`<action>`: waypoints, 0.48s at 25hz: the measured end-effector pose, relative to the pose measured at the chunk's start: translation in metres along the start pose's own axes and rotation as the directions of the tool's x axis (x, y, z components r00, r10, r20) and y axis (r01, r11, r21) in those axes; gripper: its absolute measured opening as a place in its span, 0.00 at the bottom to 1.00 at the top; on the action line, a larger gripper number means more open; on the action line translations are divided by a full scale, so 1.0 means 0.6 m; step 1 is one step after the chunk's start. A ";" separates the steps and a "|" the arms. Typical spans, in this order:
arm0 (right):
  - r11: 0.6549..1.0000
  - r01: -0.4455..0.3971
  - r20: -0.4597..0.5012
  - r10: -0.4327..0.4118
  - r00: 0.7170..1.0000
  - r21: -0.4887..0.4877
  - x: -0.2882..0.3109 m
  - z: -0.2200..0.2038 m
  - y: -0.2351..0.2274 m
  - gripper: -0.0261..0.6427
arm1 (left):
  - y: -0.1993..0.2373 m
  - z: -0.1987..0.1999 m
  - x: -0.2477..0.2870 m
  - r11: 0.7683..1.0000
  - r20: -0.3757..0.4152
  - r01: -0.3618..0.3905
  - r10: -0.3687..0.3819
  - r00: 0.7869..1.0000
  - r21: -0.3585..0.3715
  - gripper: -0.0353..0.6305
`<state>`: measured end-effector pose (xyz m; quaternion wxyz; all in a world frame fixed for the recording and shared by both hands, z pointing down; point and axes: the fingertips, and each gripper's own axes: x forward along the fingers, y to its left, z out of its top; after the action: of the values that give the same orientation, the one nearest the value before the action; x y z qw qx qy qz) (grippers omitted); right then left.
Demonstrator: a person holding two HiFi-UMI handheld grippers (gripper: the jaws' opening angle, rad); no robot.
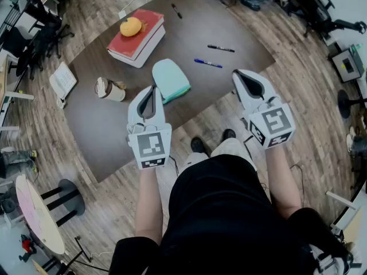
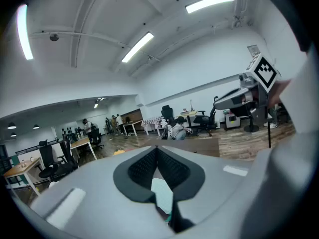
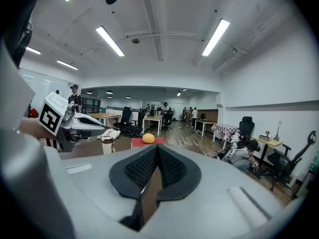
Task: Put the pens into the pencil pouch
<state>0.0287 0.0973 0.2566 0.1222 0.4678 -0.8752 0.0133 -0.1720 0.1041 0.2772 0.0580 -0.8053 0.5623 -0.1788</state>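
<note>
A teal pencil pouch (image 1: 171,80) lies flat on the dark brown table (image 1: 103,125), near its front edge. Right of it lie a blue pen (image 1: 207,63) and a black pen (image 1: 221,48); a third black pen (image 1: 176,10) lies at the far edge. My left gripper (image 1: 152,91) hovers just left of the pouch, shut and empty. In the left gripper view (image 2: 157,148) a strip of the pouch (image 2: 162,195) shows below the closed jaws. My right gripper (image 1: 241,74) hangs off the table's right front corner, near the blue pen. It is shut with nothing in it (image 3: 157,147).
A red book (image 1: 137,36) with a yellow-orange object (image 1: 131,26) on top lies at the back left. A cup (image 1: 109,89) lies on its side left of the pouch. A white item (image 1: 62,82) overhangs the left edge. Office chairs and desks stand around.
</note>
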 end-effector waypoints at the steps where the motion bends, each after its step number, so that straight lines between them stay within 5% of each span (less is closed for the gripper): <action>1: 1.000 -0.002 0.000 0.002 1.000 -0.001 0.001 0.000 0.000 0.05 | 0.000 0.000 0.001 1.000 0.001 -0.001 0.001 1.000 0.002 0.05; 12: 1.000 -0.013 -0.016 0.013 1.000 -0.018 -0.005 -0.003 0.008 0.05 | -0.010 -0.007 -0.007 1.000 -0.003 0.001 -0.001 1.000 -0.004 0.05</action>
<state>0.0267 0.1025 0.2581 0.1333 0.4609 -0.8773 0.0100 -0.1697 0.1106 0.2822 0.0556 -0.8055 0.5622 -0.1788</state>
